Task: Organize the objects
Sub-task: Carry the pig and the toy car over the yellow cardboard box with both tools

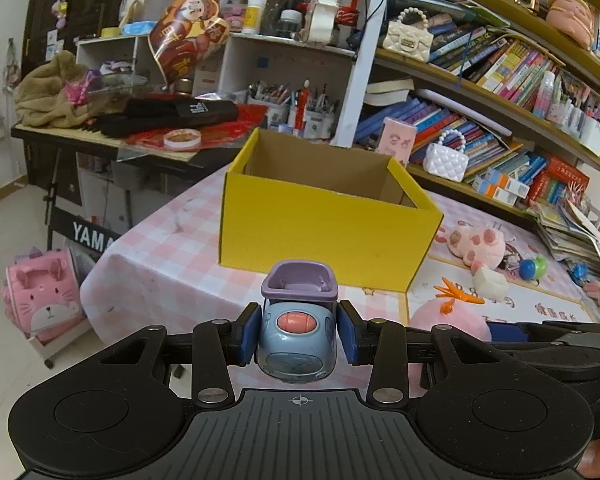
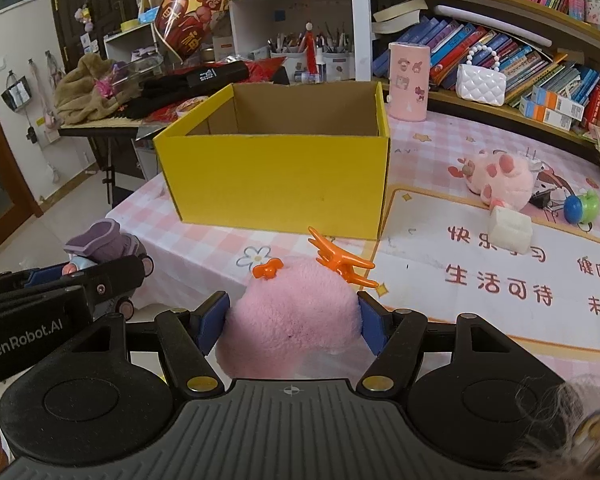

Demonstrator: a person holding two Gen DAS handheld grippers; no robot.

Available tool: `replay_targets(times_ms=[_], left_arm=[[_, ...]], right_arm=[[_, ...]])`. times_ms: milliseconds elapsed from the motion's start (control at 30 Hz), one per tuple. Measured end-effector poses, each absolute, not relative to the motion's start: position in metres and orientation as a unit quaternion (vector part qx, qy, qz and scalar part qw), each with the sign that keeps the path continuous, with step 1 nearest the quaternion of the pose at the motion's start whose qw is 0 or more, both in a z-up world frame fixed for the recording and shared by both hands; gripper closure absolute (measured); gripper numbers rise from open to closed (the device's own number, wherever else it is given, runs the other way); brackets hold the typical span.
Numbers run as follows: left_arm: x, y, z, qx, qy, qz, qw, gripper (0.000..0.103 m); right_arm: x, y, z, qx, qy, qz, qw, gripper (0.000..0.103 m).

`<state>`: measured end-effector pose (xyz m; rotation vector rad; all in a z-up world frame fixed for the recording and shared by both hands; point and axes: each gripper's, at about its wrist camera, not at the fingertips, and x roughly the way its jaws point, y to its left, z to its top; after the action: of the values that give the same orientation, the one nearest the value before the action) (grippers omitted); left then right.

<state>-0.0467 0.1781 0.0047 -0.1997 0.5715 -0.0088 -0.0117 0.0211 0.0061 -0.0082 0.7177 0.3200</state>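
Note:
My left gripper (image 1: 298, 334) is shut on a small blue toy car (image 1: 296, 340) with a purple seat, held above the table's near edge in front of the open yellow box (image 1: 324, 220). My right gripper (image 2: 292, 324) is shut on a pink plush toy (image 2: 292, 312) with orange feet and beak, also in front of the yellow box (image 2: 276, 176). The box looks empty inside. The toy car in the left gripper shows at the left of the right wrist view (image 2: 100, 248). The pink plush shows at the right of the left wrist view (image 1: 448, 316).
On the pink checked tablecloth (image 2: 440, 152) lie a pink pig plush (image 2: 500, 180), a white block (image 2: 510, 228), a blue-green toy (image 2: 580, 206) and a pink cylinder (image 2: 408, 80). Bookshelves (image 1: 500, 80) stand behind; a cluttered keyboard stand (image 1: 120, 132) is on the left.

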Motion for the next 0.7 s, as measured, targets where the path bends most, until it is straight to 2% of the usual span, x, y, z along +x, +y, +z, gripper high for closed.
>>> replay_targets(times_ms=[267, 700], left_arm=[[-0.024, 0.179, 0.029, -0.109, 0.254, -0.012, 0.961, 0.064], [0.063, 0.184, 0.075, -0.1, 0.186, -0.007, 0.977, 0.064]], right_arm=[[0.014, 0.015, 0.024, 0.012, 0.331, 0.155, 0.931, 0.038], [0.103, 0.011, 0.078, 0.017, 0.229, 0.15, 0.962, 0.038]])
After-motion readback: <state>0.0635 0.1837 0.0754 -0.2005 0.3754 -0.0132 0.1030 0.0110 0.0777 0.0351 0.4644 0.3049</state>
